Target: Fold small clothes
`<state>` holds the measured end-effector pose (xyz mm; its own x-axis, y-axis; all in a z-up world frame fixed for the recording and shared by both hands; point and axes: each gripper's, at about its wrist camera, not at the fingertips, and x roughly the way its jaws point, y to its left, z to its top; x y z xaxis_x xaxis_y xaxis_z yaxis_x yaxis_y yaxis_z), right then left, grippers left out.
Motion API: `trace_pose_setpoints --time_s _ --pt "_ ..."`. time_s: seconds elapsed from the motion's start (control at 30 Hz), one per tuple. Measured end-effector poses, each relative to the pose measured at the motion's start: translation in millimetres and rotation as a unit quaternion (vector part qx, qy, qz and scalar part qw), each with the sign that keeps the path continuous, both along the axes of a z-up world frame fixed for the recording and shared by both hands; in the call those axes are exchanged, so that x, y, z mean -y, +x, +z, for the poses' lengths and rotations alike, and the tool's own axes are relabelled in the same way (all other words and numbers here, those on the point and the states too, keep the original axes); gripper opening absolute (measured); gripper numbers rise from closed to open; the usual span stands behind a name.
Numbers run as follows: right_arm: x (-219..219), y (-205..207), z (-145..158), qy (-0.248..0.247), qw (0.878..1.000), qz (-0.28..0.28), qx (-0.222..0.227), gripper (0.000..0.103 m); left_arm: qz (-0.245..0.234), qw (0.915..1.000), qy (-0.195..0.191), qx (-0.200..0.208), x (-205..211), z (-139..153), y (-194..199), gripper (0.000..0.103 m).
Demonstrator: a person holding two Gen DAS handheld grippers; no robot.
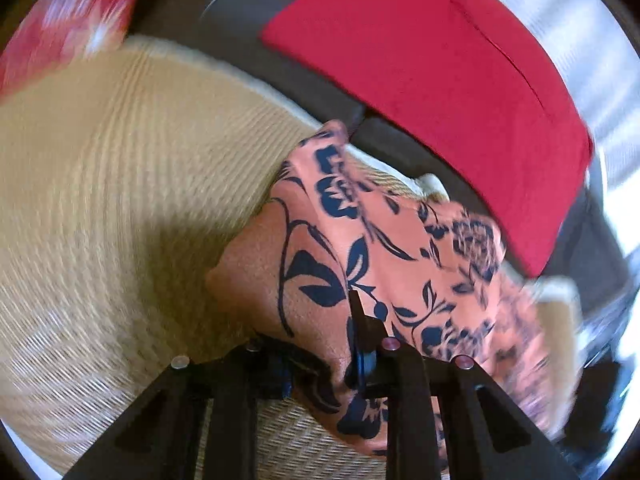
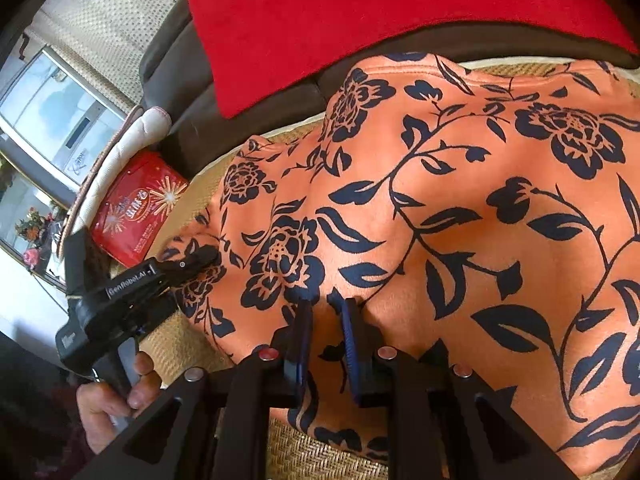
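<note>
Woven mat [image 2: 320, 456]: straw-coloured surface under everything; I see it bare at 9 o'clock in my left wrist view [image 1: 100, 200].
Orange floral garment [image 2: 460, 220]: spread over the mat, filling my right wrist view from 12 to 6 o'clock; in my left view a lifted fold [image 1: 360, 260] rises from my tongs toward 12 o'clock.
Red cloth [image 2: 340, 20]: lies flat on the dark sofa [image 2: 172, 92] past the garment's far edge, at 12 o'clock.
Red tin [image 2: 136, 208]: at 9 o'clock in my right view, beside the garment's left edge, on the mat.
Right tongs [image 2: 327, 320]: my two blue-padded fingers stand nearly closed, pinching a ridge of the orange fabric between them at 6 o'clock.
Left tongs [image 2: 208, 256]: closed down on the garment's left edge; in my left view [image 1: 320, 360] the cloth is bunched in the narrow gap.
Left hand [image 2: 116, 396]: wrapped round the handle, at 8 o'clock.
</note>
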<state>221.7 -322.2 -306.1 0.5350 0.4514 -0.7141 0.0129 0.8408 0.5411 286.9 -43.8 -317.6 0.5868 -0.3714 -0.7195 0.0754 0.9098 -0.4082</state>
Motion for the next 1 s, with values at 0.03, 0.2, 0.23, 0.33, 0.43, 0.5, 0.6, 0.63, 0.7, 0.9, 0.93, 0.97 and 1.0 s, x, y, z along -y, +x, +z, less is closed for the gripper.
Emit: trace_pose_setpoints --time_s 0.03,0.2,0.23,0.33,0.43,0.5,0.6,0.63,0.7,0.9,0.93,0.97,1.0 --pt "1.6 0.1 1.0 0.001 1.0 0.003 -0.004 0.019 -0.01 0.9996 0.02 0.017 4.3 3.9 -3.9 0.023" --pt "9.2 2.1 11.4 0.0 1.0 0.012 -0.013 0.023 -0.068 0.9831 0.135 0.103 41.6 21.0 -24.3 0.022" --pt "12.0 2.2 15.0 0.002 1.0 0.01 -0.007 0.025 -0.076 0.9793 0.149 0.115 46.9 22.3 -28.4 0.022" --pt "20.7 6.4 28.8 0.005 1.0 0.006 0.017 0.053 -0.11 0.9605 0.2 0.159 72.1 23.8 -40.9 0.022" --pt "30.3 25.3 48.3 0.024 0.999 0.0 0.042 0.079 -0.131 0.9422 0.242 0.19 90.9 21.9 -49.8 0.021" --pt "29.9 50.5 61.2 0.045 0.998 0.023 0.043 0.079 -0.139 0.9368 0.254 0.197 94.5 20.6 -53.0 0.021" --pt "11.4 105.6 78.0 0.056 0.995 0.078 0.016 0.079 -0.144 0.9299 0.27 0.205 99.3 18.3 -52.6 0.021" --pt "1.2 125.3 81.6 0.051 0.994 0.093 0.004 0.079 -0.146 0.9287 0.271 0.207 94.4 21.2 -58.2 0.021" --pt "-19.2 154.8 84.1 0.034 0.993 0.114 -0.019 0.079 -0.149 0.9258 0.276 0.211 94.5 20.4 -59.4 0.021" --pt "-85.2 223.1 56.9 -0.042 0.976 0.177 -0.117 0.079 -0.161 0.921 0.28 0.218 91.9 19.9 -63.6 0.021" --pt "-90.8 229.4 48.3 -0.056 0.973 0.177 -0.138 0.076 -0.163 0.9215 0.277 0.218 90.3 20.2 -63.5 0.021" --pt "-93.1 233.8 38.7 -0.066 0.971 0.17 -0.156 0.065 -0.164 0.9219 0.275 0.218 89.1 20.4 -63.2 0.021" --pt "-95.0 235.7 30.8 -0.069 0.968 0.173 -0.168 0.029 -0.166 0.9224 0.272 0.218 87.9 21.2 -62.4 0.021"
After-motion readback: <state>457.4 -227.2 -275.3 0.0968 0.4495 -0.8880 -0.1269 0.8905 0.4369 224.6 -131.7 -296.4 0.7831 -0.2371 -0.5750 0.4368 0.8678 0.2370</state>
